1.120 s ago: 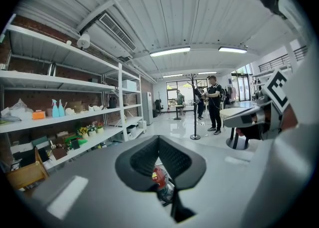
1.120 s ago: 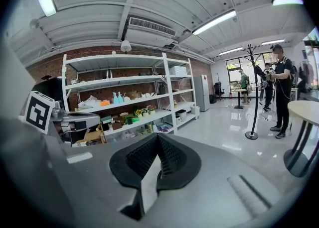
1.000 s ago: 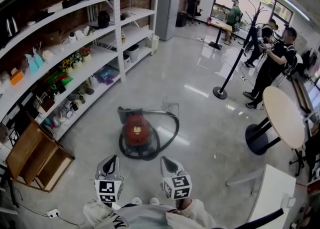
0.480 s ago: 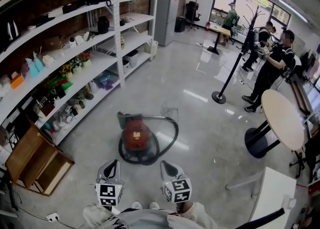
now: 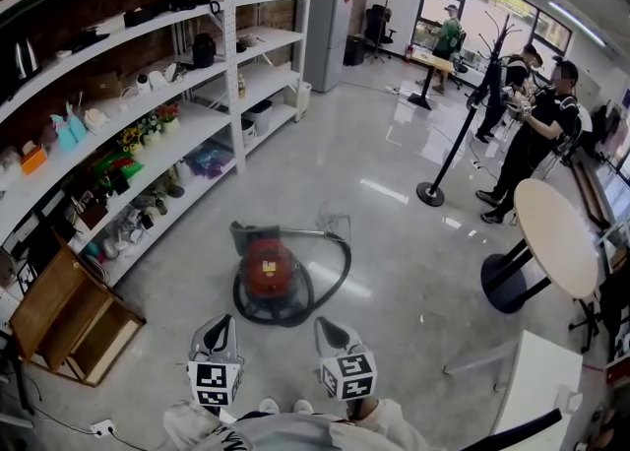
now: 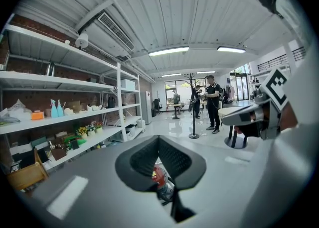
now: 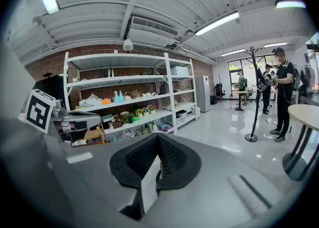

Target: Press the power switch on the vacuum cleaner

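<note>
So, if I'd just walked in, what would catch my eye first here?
Most likely the red vacuum cleaner, alone in the middle of the shiny grey floor with its black hose looped round it. Next come the left gripper and right gripper low in the head view, both shut, empty and short of the cleaner. Long white shelves crowded with small items line the left side.
</note>
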Action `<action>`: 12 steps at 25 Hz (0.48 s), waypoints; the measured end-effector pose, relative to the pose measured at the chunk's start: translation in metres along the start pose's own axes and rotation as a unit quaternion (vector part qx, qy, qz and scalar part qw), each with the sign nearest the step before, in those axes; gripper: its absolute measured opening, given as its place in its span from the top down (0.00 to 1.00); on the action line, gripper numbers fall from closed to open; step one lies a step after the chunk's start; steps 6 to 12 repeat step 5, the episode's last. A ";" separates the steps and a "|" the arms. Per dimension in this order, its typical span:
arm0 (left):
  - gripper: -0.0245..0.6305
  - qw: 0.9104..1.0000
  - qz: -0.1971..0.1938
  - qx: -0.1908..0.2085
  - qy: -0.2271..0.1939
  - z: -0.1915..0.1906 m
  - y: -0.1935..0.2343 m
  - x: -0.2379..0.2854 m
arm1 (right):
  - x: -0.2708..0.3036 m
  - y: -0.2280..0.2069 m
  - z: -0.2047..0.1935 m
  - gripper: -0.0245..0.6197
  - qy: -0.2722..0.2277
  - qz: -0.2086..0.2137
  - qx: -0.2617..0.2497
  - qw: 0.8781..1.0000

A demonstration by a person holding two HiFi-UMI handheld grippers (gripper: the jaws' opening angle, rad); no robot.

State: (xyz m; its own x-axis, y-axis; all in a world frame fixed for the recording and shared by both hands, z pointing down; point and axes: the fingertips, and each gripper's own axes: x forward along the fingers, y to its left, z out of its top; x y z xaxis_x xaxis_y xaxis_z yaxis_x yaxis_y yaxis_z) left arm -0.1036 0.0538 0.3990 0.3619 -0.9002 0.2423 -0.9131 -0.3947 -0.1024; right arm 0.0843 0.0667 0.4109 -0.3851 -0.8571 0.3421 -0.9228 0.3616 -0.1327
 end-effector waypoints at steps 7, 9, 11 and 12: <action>0.96 1.000 0.001 -0.001 0.002 -0.002 0.003 0.000 | 0.001 0.000 0.000 0.96 0.001 -0.001 0.001 1.000; 0.96 1.000 0.001 -0.001 0.002 -0.002 0.003 0.000 | 0.001 0.000 0.000 0.96 0.001 -0.001 0.001 1.000; 0.96 1.000 0.001 -0.001 0.002 -0.002 0.003 0.000 | 0.001 0.000 0.000 0.96 0.001 -0.001 0.001 1.000; 0.96 1.000 0.001 -0.001 0.002 -0.002 0.003 0.000 | 0.001 0.000 0.000 0.96 0.001 -0.001 0.001 1.000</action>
